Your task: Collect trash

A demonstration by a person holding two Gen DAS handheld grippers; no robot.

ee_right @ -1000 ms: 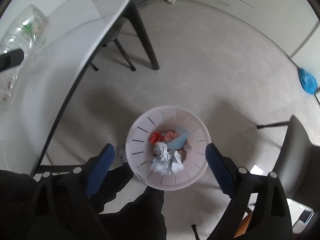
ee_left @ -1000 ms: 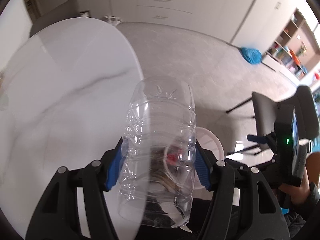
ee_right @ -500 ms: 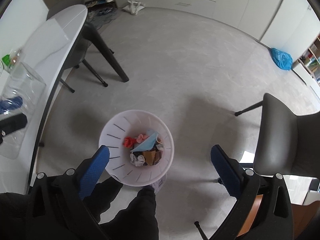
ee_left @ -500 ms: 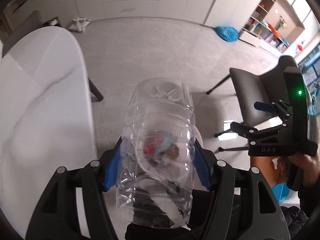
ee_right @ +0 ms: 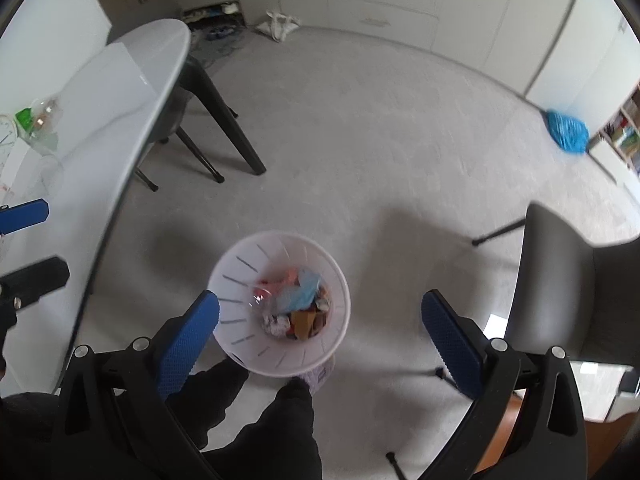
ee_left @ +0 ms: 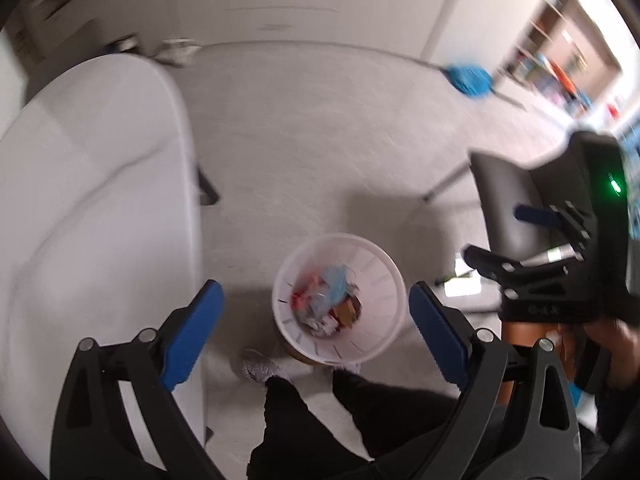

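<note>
Bin [ee_left: 338,300] sits low centre under our left gripper [ee_left: 316,308], jaws apart and empty; right gripper [ee_right: 320,326] likewise. We should next reach the table [ee_right: 120,92], upper left.

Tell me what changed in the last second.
The left gripper let go of the clear plastic bottle; its jaws now stand open over the white trash basket, where the bottle appears to lie. The right gripper stayed open above the basket.
</note>
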